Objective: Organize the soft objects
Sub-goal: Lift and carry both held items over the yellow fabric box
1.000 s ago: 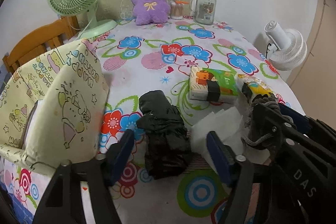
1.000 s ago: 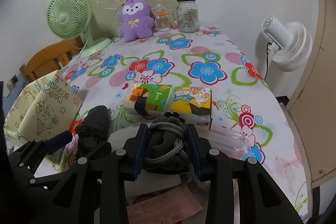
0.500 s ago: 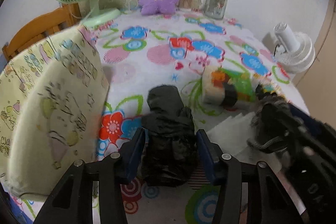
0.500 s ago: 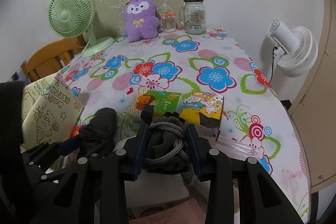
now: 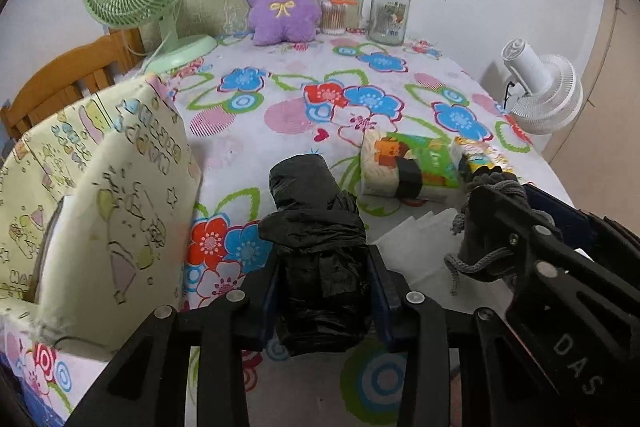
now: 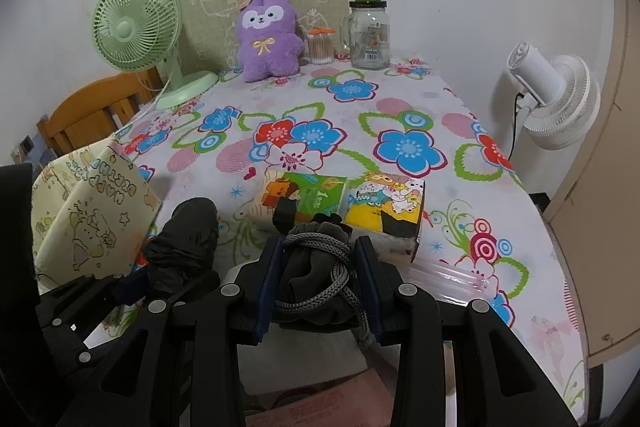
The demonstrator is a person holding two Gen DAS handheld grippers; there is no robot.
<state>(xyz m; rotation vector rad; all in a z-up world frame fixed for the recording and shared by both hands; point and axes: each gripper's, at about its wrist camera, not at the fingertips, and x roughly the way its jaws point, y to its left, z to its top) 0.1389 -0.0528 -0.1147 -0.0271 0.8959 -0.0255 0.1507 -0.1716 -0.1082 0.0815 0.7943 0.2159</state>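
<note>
My left gripper (image 5: 325, 295) is shut on a roll of black plastic bags (image 5: 316, 251) that lies on the flowered tablecloth; the roll also shows in the right wrist view (image 6: 186, 239). My right gripper (image 6: 320, 283) is shut on a grey drawstring pouch (image 6: 320, 267), held just above the table; the pouch also shows in the left wrist view (image 5: 492, 223). A cream cartoon-print fabric box (image 5: 84, 203) stands open at the left. Two tissue packs, a green one (image 6: 304, 199) and a yellow one (image 6: 388, 207), lie just beyond the pouch.
A purple plush toy (image 6: 268, 35), a glass jar with green lid (image 6: 370, 31), a cotton-swab tub (image 6: 320, 45) and a green fan (image 6: 140, 27) stand at the table's back. A white fan (image 6: 556, 95) is off the right edge. A wooden chair (image 5: 64, 79) is at the left.
My left gripper moved forward and closed its fingers onto the black bag roll. My right gripper kept hold of the grey pouch and rose slightly.
</note>
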